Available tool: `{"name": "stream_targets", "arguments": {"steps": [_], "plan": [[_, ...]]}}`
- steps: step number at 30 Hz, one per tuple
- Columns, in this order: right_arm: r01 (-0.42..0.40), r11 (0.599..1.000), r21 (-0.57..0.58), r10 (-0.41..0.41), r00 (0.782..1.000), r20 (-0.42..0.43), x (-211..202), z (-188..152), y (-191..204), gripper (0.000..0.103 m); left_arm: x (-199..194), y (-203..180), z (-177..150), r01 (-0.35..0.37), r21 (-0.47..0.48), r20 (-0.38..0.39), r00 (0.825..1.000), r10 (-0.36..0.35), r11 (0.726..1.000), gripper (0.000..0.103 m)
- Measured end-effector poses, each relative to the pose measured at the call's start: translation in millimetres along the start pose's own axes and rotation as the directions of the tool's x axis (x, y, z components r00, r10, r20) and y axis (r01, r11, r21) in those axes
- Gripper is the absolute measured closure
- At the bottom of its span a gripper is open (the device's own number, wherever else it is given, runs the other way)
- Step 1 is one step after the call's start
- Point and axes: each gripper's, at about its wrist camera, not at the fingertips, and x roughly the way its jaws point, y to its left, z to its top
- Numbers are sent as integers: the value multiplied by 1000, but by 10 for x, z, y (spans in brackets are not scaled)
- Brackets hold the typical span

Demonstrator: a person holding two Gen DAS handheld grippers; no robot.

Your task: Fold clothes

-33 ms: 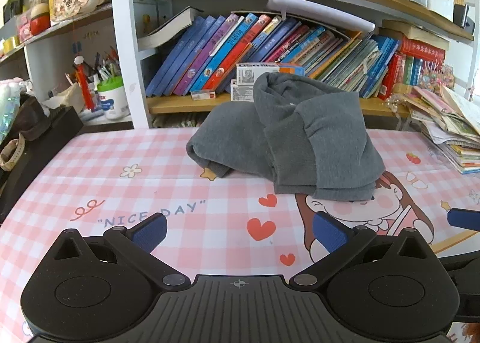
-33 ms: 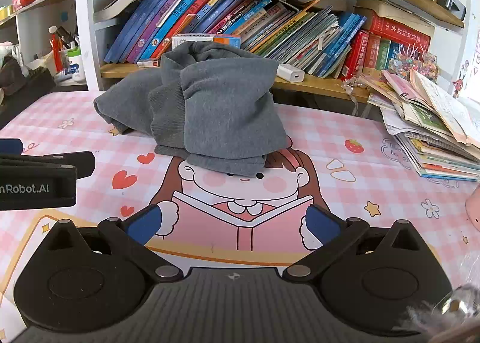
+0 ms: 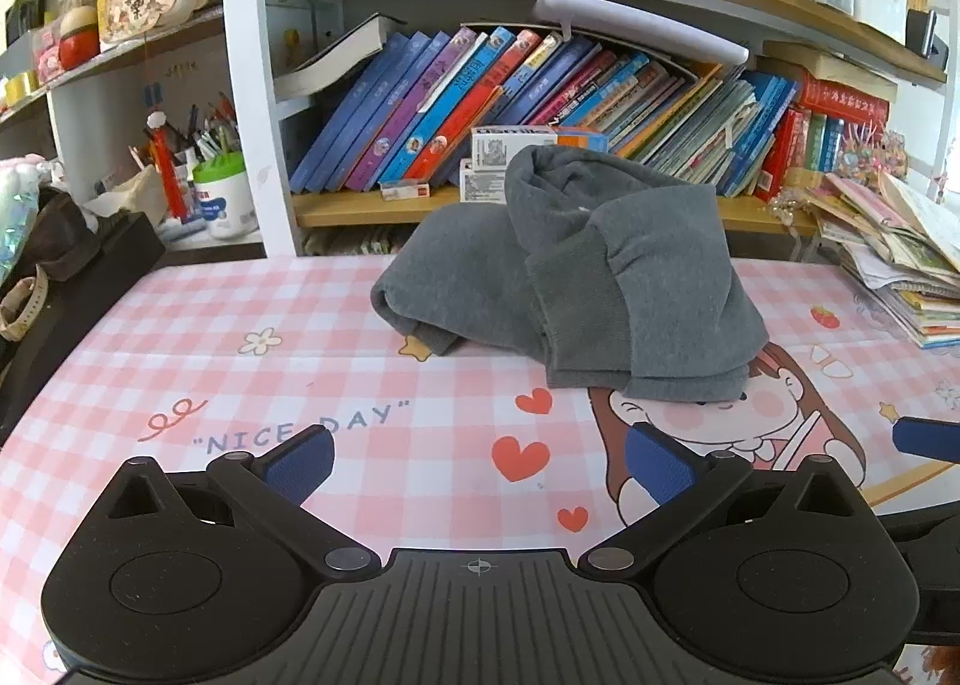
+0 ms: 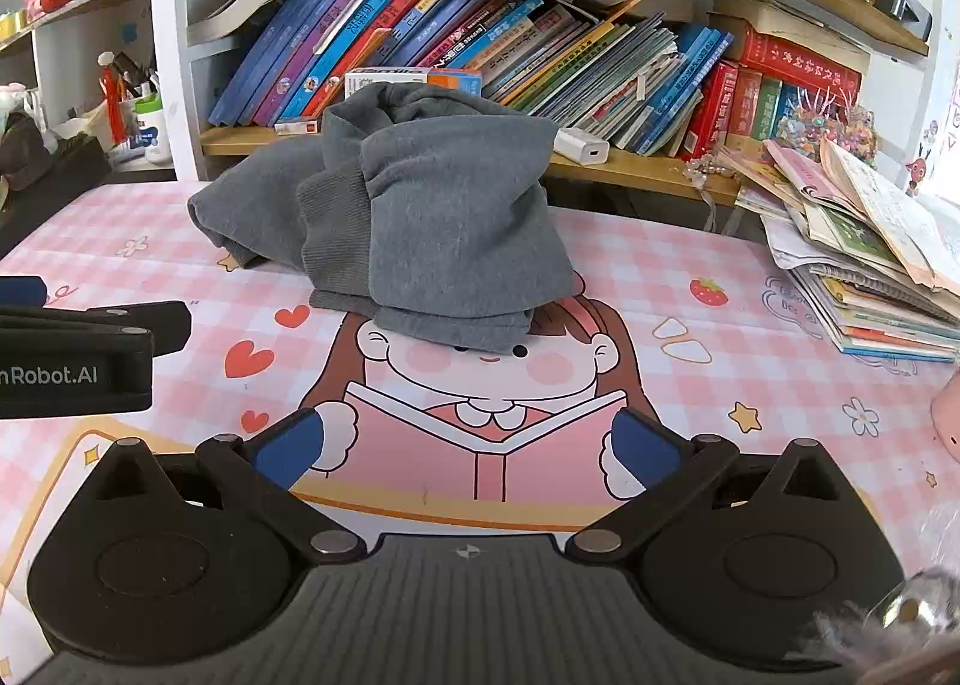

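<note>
1. Left wrist view: left gripper spread wide at frame bottom, empty; grey garment heaped at centre on the pink checked tablecloth
2. Right wrist view: right gripper equally wide, empty; garment just above

garment on table, before bookshelf

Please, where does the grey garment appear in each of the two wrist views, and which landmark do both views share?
Left wrist view: the grey garment lies heaped right of centre, beyond the open left gripper.
Right wrist view: the garment lies left of centre, beyond the open right gripper.
Shared landmark: the row of leaning books behind it.
</note>
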Motion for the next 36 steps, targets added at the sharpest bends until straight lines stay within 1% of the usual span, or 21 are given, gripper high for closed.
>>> {"name": "stream_targets", "arguments": {"steps": [22, 26, 36], "plan": [[-5, 1000, -12, 5, 1000, -10, 42, 26, 20, 0, 63, 5, 12, 20, -3, -37, 999, -20, 1000, 0], [-4, 1000, -14, 4, 1000, -18, 52, 31, 23, 0, 83, 18, 12, 34, -13, -45, 998, -35, 999, 0], [-7, 1000, -15, 6, 1000, -25, 59, 38, 18, 0, 89, 12, -6, 40, -5, -43, 998, -40, 999, 0]]}}
